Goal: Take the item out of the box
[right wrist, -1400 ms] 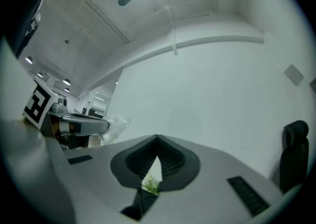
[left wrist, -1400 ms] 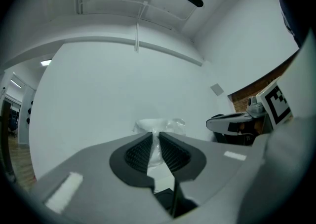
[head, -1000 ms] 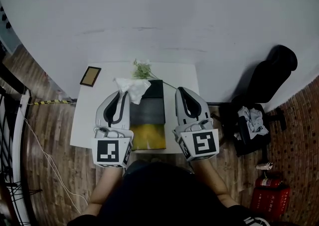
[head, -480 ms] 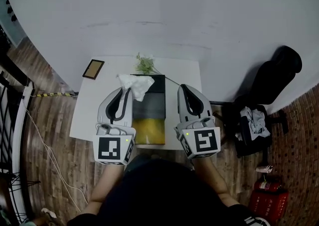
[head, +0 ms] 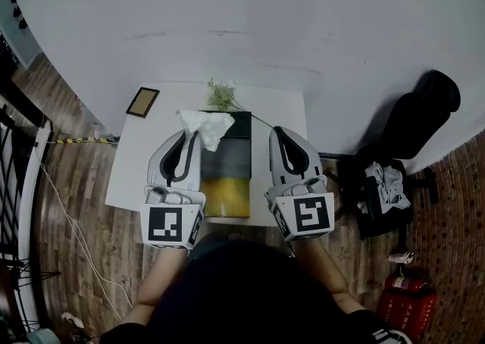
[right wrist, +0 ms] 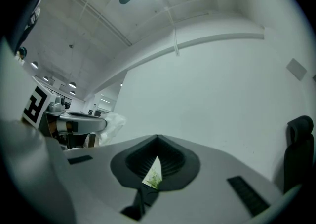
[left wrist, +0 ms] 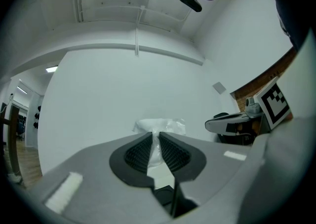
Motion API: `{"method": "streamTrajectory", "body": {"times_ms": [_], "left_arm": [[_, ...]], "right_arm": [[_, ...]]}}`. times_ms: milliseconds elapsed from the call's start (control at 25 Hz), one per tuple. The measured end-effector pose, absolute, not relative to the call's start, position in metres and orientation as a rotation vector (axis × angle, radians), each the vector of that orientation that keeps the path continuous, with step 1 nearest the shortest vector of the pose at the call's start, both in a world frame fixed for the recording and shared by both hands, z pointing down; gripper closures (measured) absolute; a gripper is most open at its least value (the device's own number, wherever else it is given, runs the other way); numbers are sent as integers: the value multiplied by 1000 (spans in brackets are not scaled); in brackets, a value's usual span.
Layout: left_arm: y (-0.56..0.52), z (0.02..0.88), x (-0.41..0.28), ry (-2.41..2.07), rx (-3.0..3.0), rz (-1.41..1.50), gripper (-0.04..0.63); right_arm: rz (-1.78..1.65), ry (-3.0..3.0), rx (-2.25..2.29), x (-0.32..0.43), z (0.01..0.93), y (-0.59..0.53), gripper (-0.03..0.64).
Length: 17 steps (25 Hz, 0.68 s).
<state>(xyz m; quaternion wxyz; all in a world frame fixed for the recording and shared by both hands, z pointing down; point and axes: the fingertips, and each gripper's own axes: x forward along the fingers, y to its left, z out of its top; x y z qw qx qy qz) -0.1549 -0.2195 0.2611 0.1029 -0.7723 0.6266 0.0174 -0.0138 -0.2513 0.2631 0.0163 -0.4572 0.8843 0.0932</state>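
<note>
A long black box (head: 236, 151) lies open on the small white table (head: 135, 162), with yellow filling (head: 226, 197) at its near end. My left gripper (head: 192, 132) hovers over the box's left edge, shut on a crumpled white wad (head: 206, 124) that hangs past its tips; in the left gripper view the wad (left wrist: 160, 125) is pinched between the ribbed pads of the left gripper (left wrist: 154, 141). My right gripper (head: 276, 132) is to the right of the box, shut and holding nothing. In its own view the right gripper (right wrist: 157, 151) shows only a sliver of green between its jaws.
A green sprig with white flowers (head: 220, 96) lies at the table's far edge, behind the box. A small brown frame (head: 142, 101) sits at the far left corner. A black chair (head: 424, 117) with clothes (head: 383, 186) stands to the right, and a red extinguisher (head: 405, 298) on the wooden floor.
The left gripper keeps its hold on the white wad at about the same spot over the box. The head view has shifted slightly. The right gripper has not moved.
</note>
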Motion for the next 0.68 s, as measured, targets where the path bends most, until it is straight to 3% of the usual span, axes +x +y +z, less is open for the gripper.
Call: {"method": "streamTrajectory", "body": {"times_ms": [680], "left_arm": [[-210, 268, -155, 1837, -2288, 51, 540]], "right_arm": [[283, 2751, -1415, -16, 266, -247, 606]]}}
